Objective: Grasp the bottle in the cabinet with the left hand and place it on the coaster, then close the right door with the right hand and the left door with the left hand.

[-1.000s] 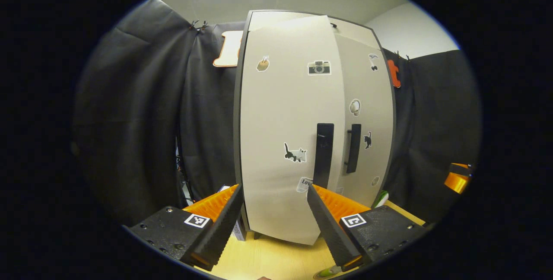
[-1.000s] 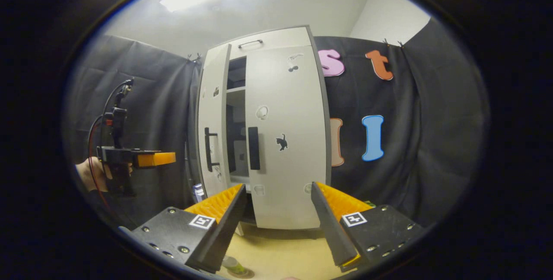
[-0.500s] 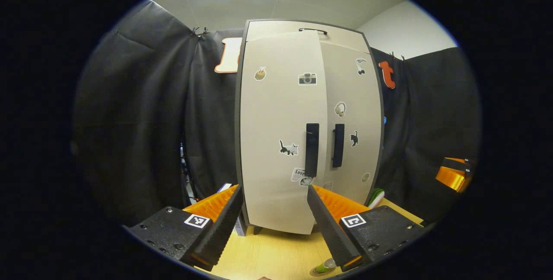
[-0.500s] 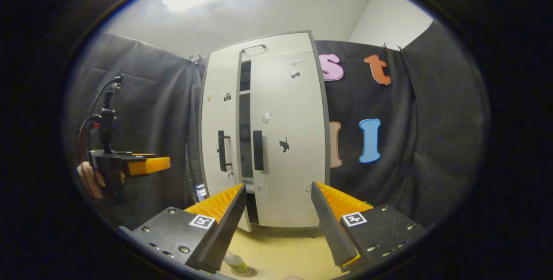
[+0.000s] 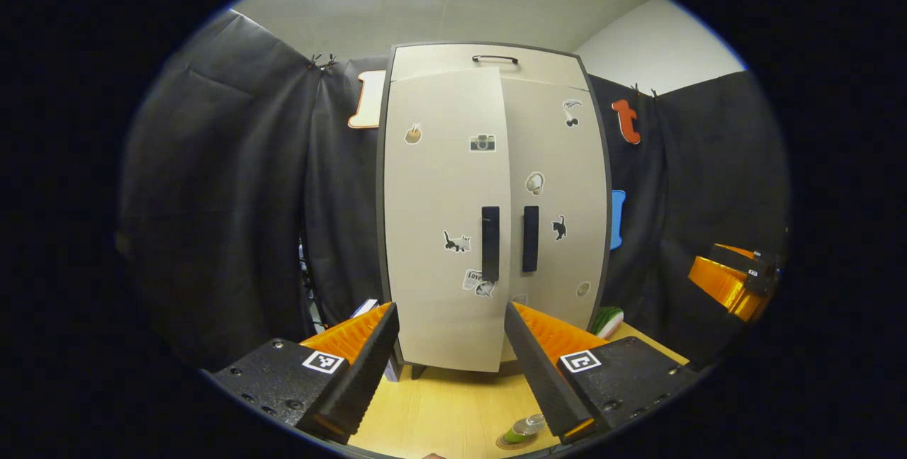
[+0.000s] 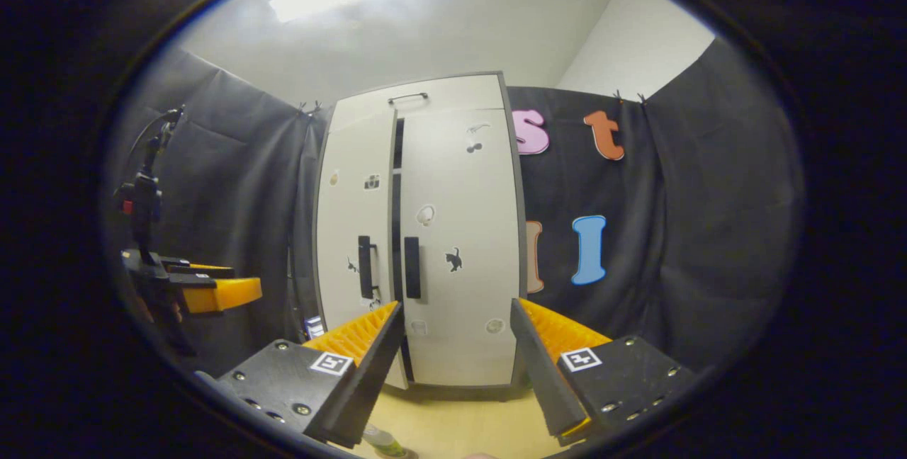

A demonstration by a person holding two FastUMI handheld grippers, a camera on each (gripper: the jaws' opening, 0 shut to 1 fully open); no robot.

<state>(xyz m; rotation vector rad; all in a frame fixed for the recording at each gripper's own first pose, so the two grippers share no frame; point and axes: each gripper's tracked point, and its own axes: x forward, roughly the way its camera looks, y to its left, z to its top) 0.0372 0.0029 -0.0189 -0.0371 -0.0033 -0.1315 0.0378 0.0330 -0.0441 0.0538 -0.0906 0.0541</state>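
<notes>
The left door [image 5: 443, 225] has swung nearly shut since a moment ago, leaving a thin dark gap beside the right door [image 6: 460, 246], while both hand-held grippers, left [image 5: 450, 367] and right [image 6: 457, 367], hang back with fingers apart and the bottle [image 5: 523, 429] sits on the coaster [image 5: 516, 440], so the job looks almost done.
</notes>
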